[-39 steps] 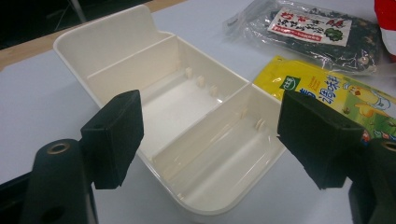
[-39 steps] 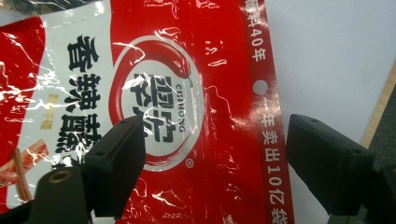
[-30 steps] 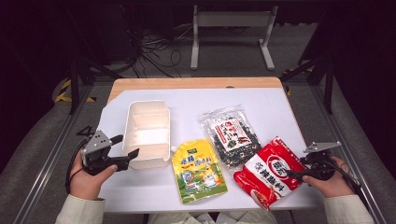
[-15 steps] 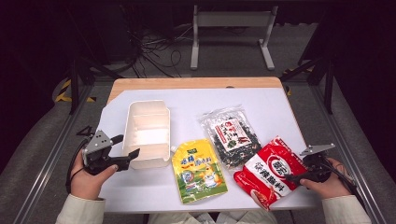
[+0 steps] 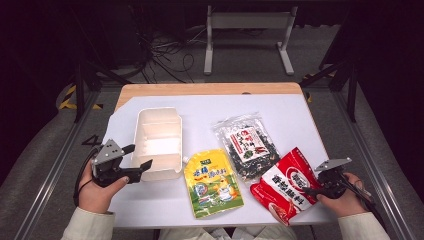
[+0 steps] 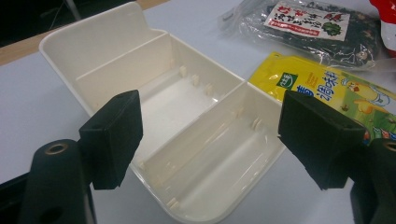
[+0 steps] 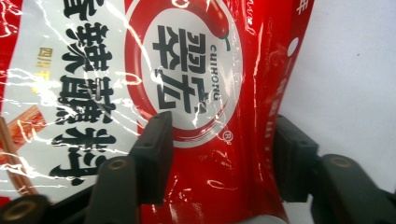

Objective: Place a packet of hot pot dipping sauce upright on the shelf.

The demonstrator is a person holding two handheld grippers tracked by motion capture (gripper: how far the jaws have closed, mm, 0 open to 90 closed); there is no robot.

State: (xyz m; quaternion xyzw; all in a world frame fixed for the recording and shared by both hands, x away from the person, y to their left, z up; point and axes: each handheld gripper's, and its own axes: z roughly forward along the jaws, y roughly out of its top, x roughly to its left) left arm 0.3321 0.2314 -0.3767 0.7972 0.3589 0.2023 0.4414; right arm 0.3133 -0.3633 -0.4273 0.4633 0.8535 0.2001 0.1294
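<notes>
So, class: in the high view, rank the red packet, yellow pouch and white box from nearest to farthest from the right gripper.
1. Red packet, between the right gripper jaws.
2. Yellow pouch, table's middle.
3. White box, far left.

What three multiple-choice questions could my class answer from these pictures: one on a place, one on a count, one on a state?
1. Where does the yellow pouch lie?
A. inside the white box
B. between the white box and the red packet
C. on the floor

2. How many food packets lie on the table?
A. two
B. three
C. five

3. How does the right gripper stand?
A. its jaws on either side of the red packet's edge
B. inside the white box
C. lifted high above the table

Key: 1 B, the high view shows the pouch in the middle; 2 B, yellow, red and the dark seaweed packet; 3 A, the jaws, just closing, flank the packet.
</notes>
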